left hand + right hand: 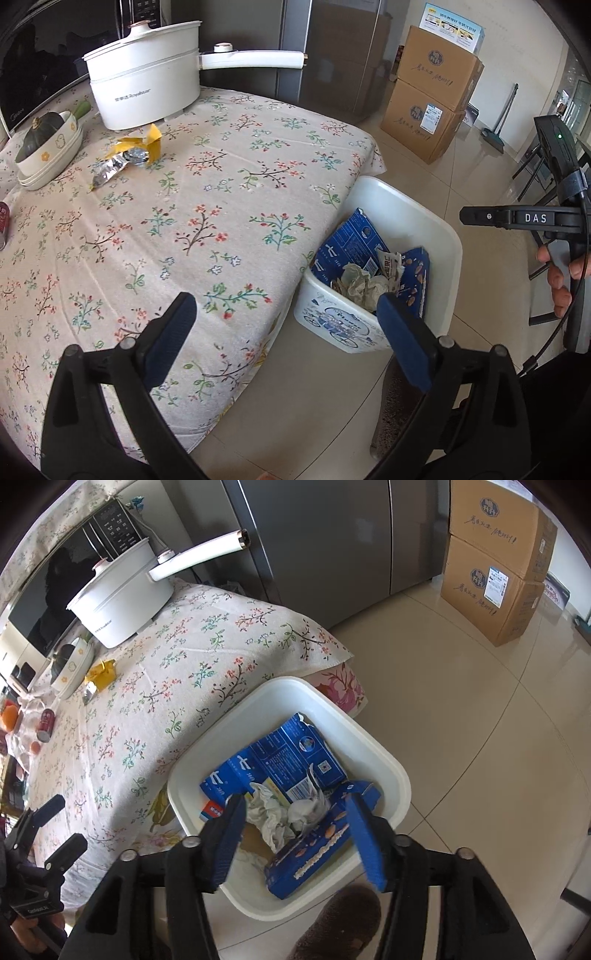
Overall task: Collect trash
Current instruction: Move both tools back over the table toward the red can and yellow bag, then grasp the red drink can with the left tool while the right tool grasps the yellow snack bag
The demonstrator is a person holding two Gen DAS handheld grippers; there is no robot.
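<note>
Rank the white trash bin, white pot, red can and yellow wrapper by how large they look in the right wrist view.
1. White trash bin, though it sits nearest the camera.
2. White pot.
3. Yellow wrapper and red can look alike; not ranked.

floral tablecloth [207,206], white bin [388,775], blue cartons [291,760]

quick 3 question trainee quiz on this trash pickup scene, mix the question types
1. True or false: the white bin stands on the table.
2. Which trash remains on the table? A) yellow and silver wrappers B) blue carton C) crumpled paper
3. Fill in: both the left gripper and the right gripper are ____.

Key
1. False: it stands on the floor by the table's corner.
2. A
3. open, holding nothing
</note>
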